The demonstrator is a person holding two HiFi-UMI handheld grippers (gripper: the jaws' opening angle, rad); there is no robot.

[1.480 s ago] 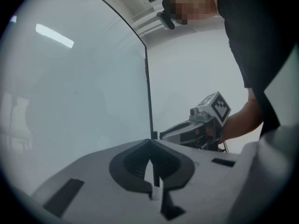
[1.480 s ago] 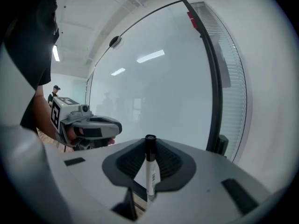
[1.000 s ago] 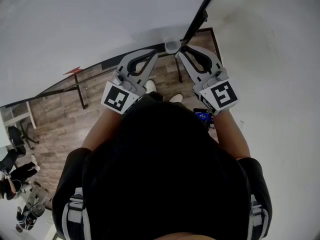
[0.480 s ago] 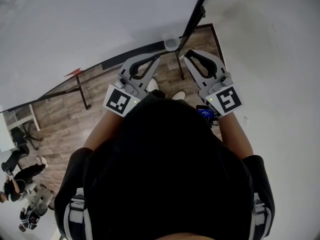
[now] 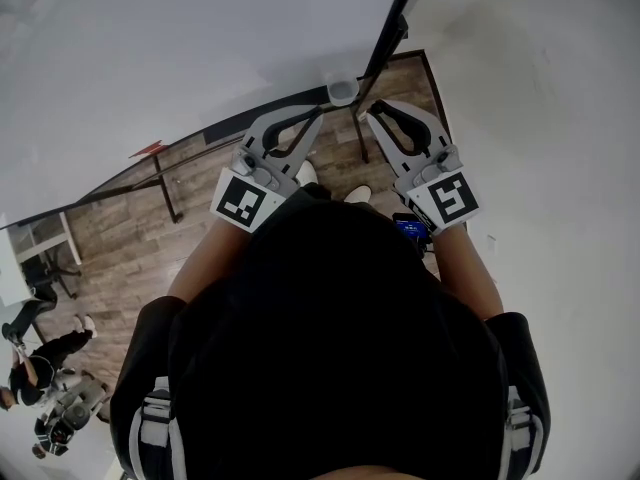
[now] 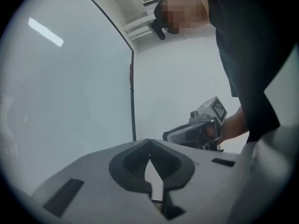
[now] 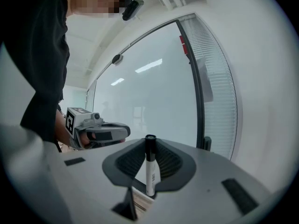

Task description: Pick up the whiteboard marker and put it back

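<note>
The right tongs (image 7: 150, 143) are clamped at a middling width on the whiteboard marker (image 7: 150, 169). It stands upright between the pads, its black cap level with the jaw tips and its white barrel running down into the gap below. The left tongs (image 6: 149, 142) are closed tip to tip and carry nothing; only a narrow teardrop slot is left behind the touching tips.

The two tools are held side by side and apart, both aimed at the board (image 5: 150, 48), with open air between their tips. Just ahead of that gap, at the board's lower corner, sits a small grey cup (image 5: 343, 91).

A dark frame post (image 5: 392, 26) rises from that corner and closes off the board's right edge, close to the right tongs' tips. Beyond it the right gripper view shows a strip of blinds (image 7: 218, 101).

A dark rail (image 5: 200, 133) runs along the board's bottom edge and away to the left. Below it the wooden floor (image 5: 130, 238) lies open, broken only by thin dark legs.

To the right a white wall (image 5: 560, 118) hems in that side. The person's pale shoes (image 5: 301, 172) stand close under the tongs, and someone sits well off at the lower left (image 5: 30, 358).
</note>
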